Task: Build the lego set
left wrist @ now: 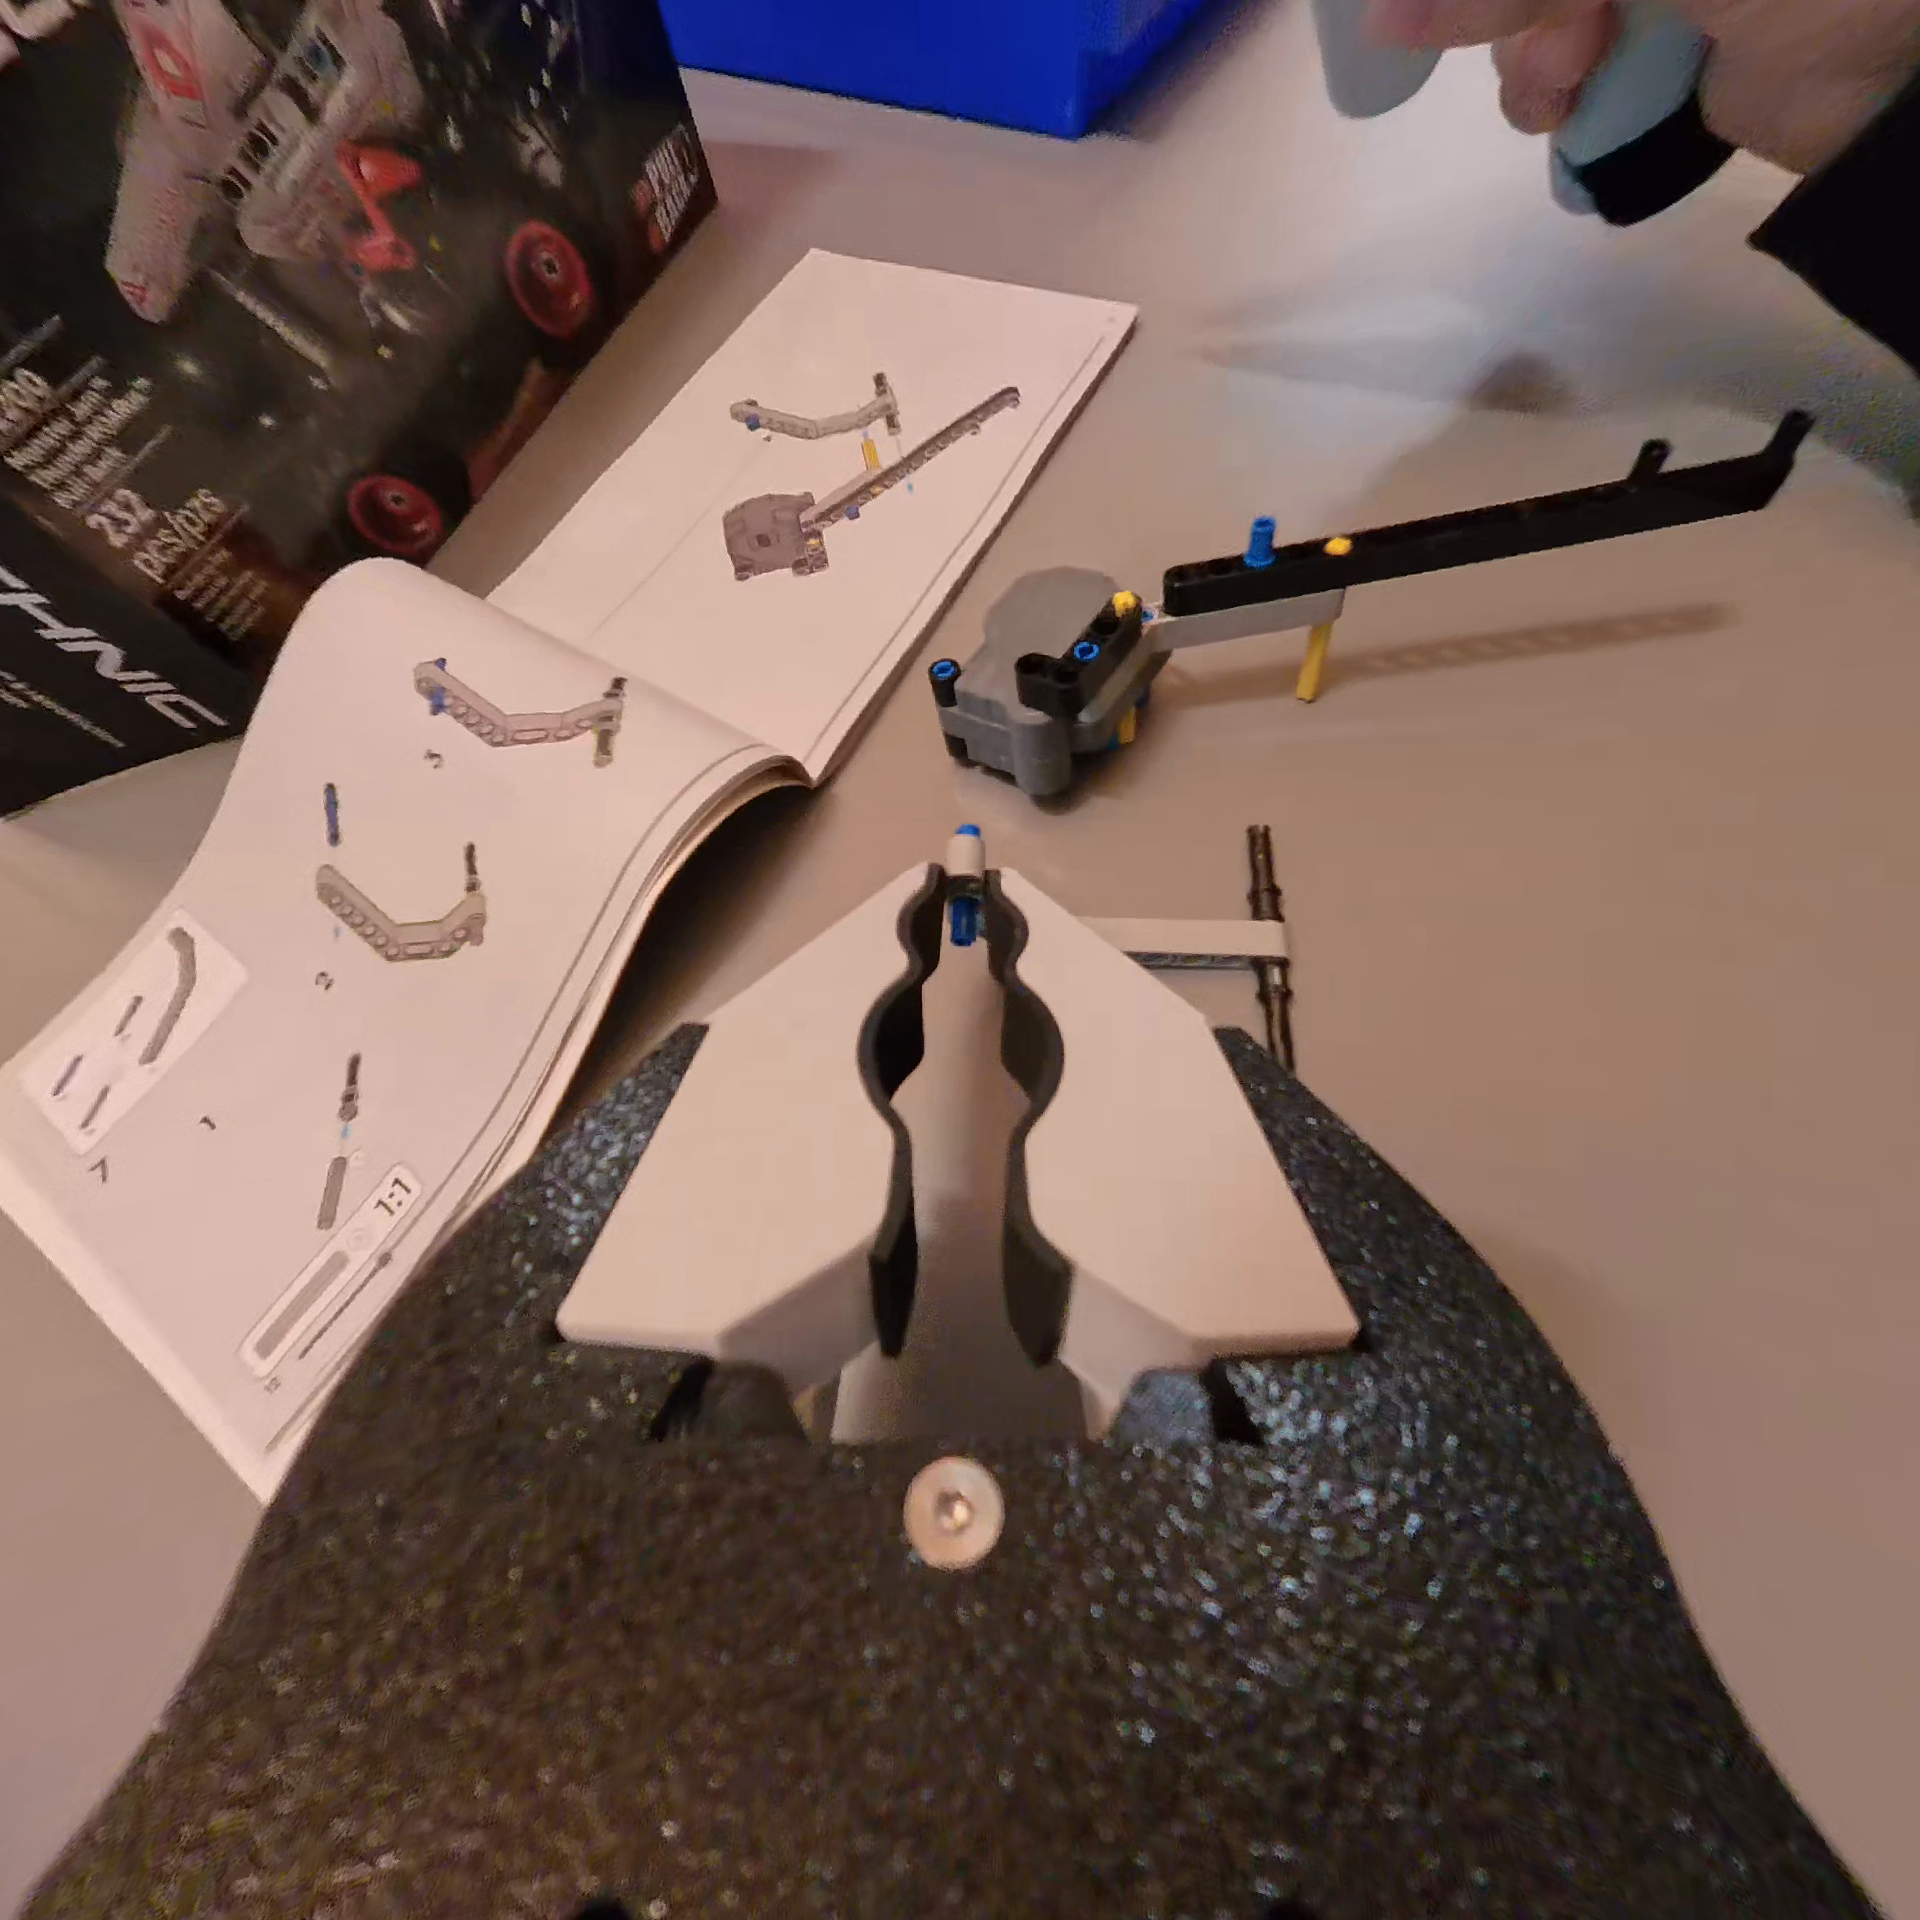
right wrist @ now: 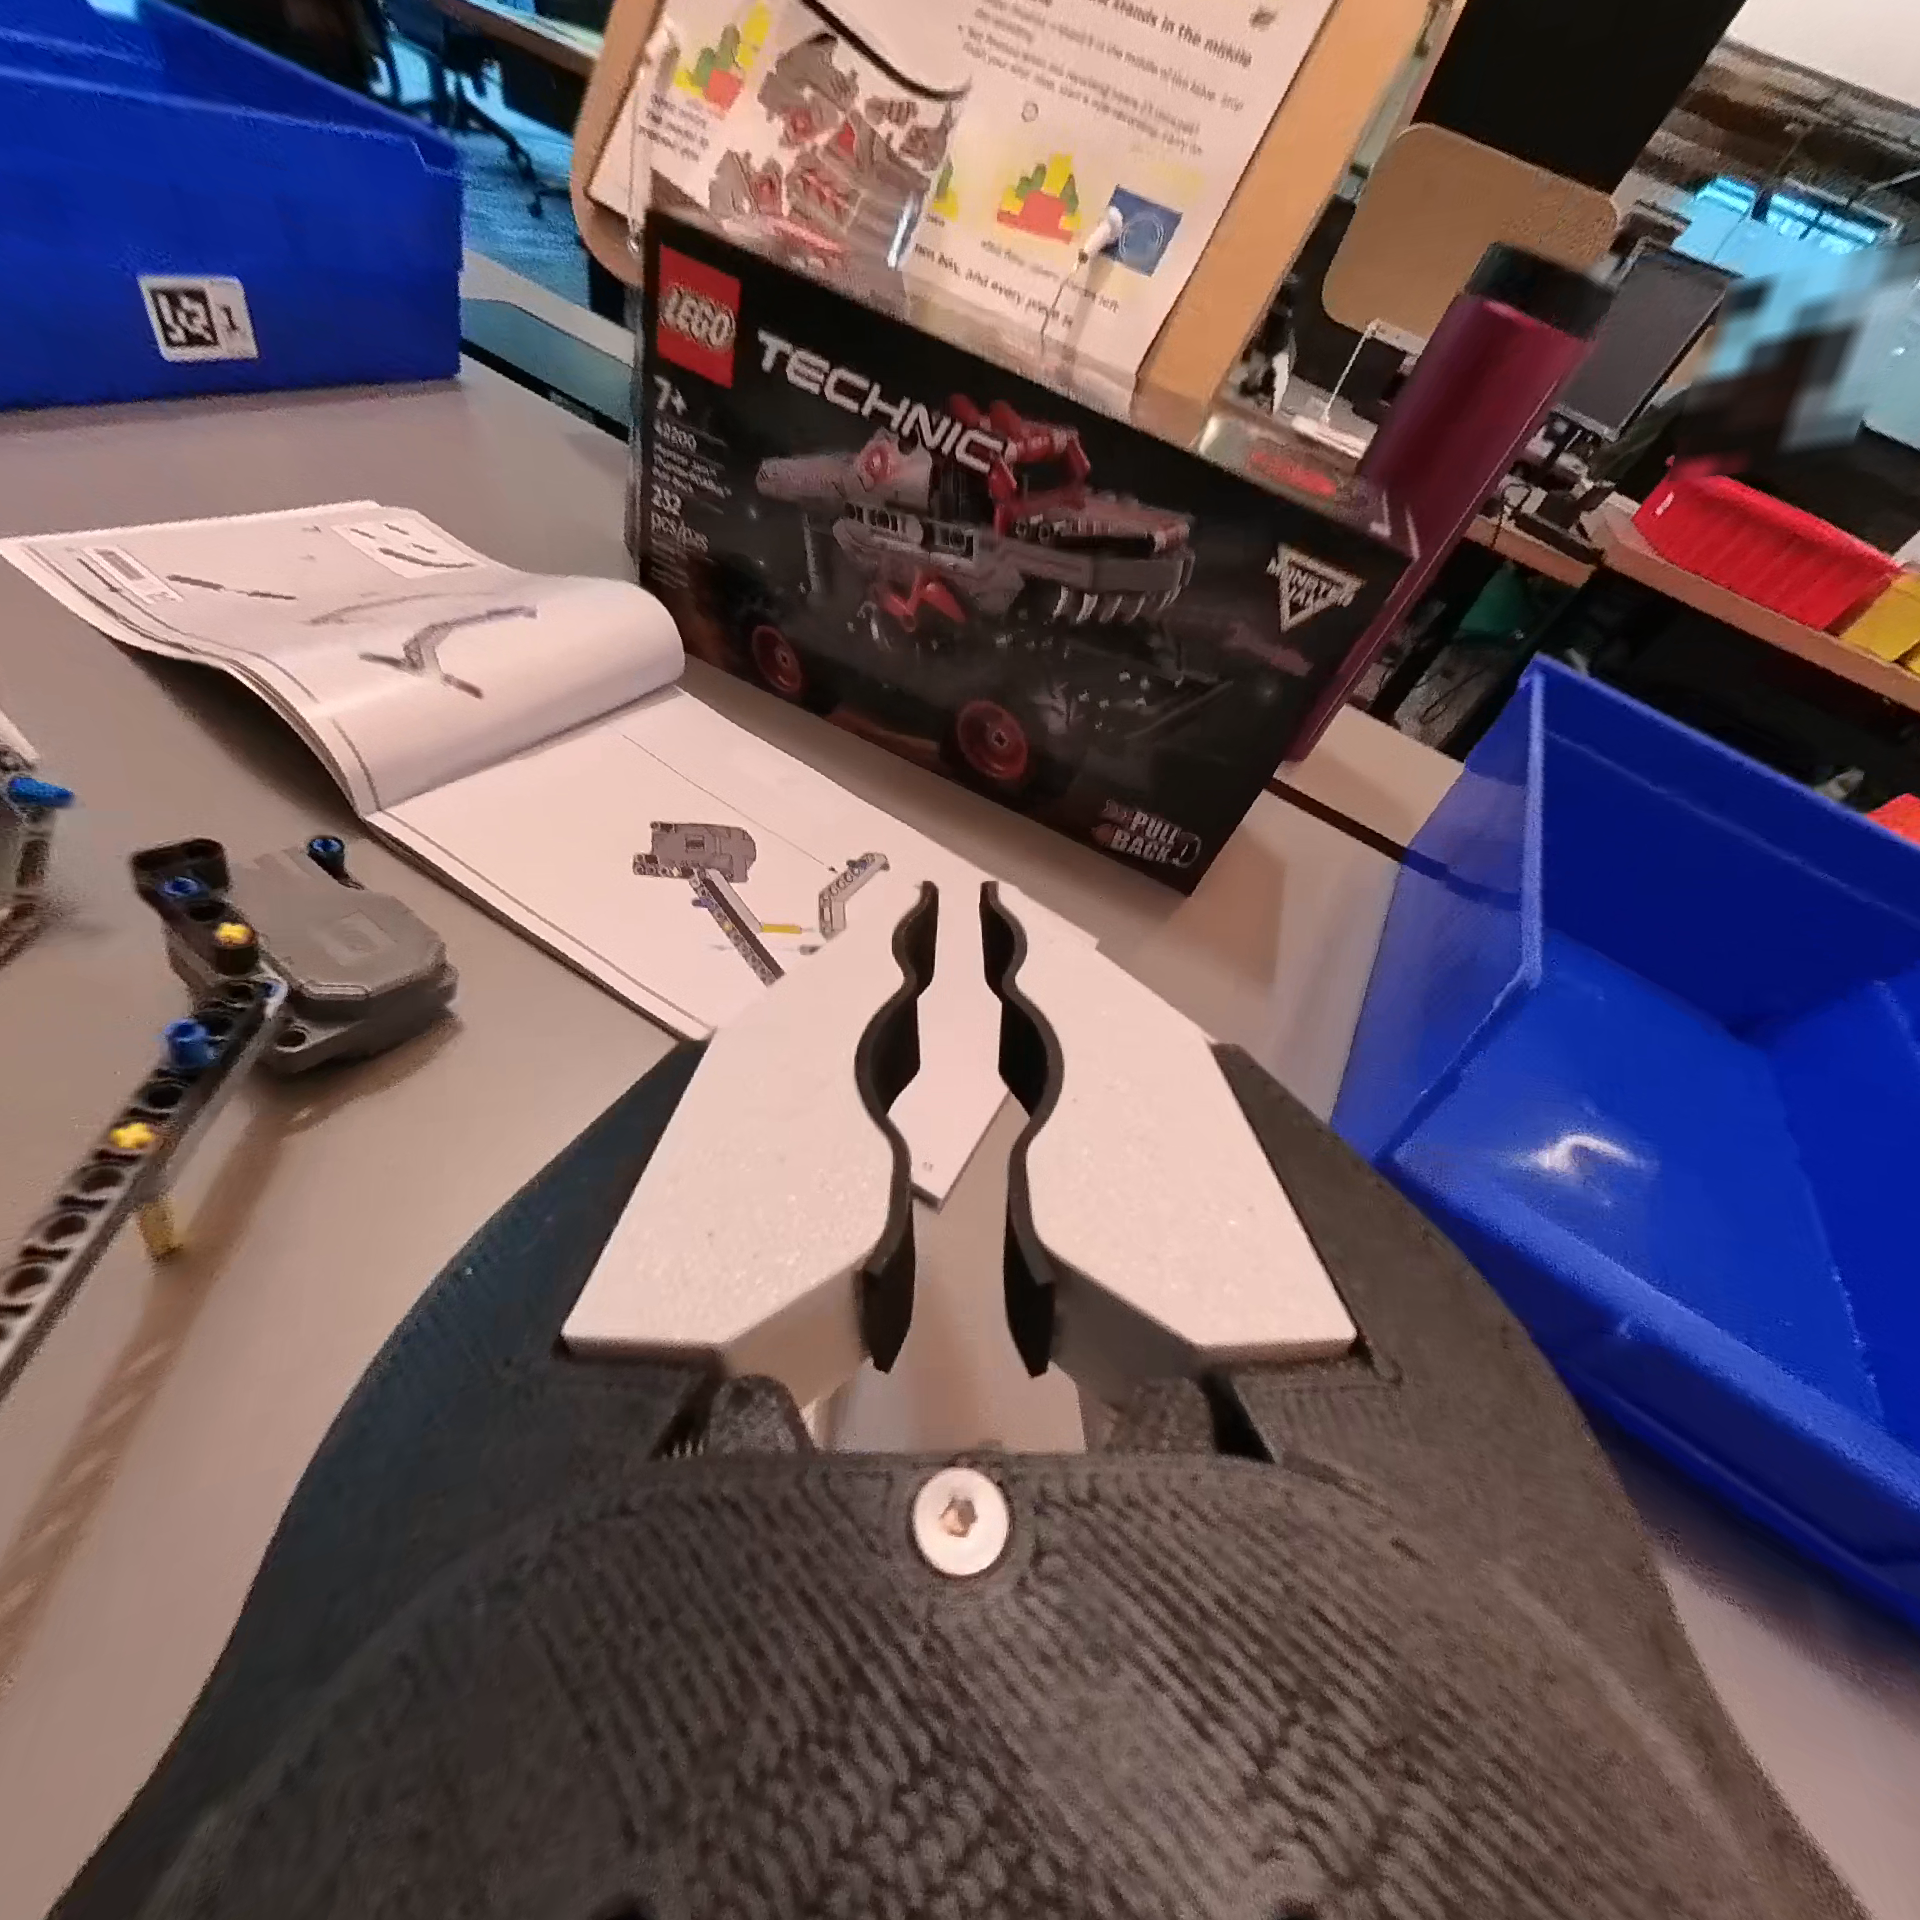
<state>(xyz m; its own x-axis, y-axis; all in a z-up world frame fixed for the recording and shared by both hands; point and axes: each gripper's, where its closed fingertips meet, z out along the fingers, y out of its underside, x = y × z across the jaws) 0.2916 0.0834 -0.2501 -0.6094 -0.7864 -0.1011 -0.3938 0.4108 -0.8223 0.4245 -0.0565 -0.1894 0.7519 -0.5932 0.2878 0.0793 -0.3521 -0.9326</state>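
My left gripper is shut on a blue pin, which has a light grey sleeve end sticking out past the tips. A light grey beam with a black axle through its far end runs out from under the right finger. The partly built model, a grey block with a long black beam, lies on the table beyond. It also shows in the right wrist view. My right gripper is open a little and empty, above the open instruction booklet.
The booklet lies left of my left gripper, and the set's box stands behind it. A blue bin sits close on the right, and another blue bin is at the far left. A purple bottle stands behind the box. A blurred hand is at top right. Across from one pair of fingers to the other is roughly 20 cm. It is some 4 cm from my left tips to the grey block.
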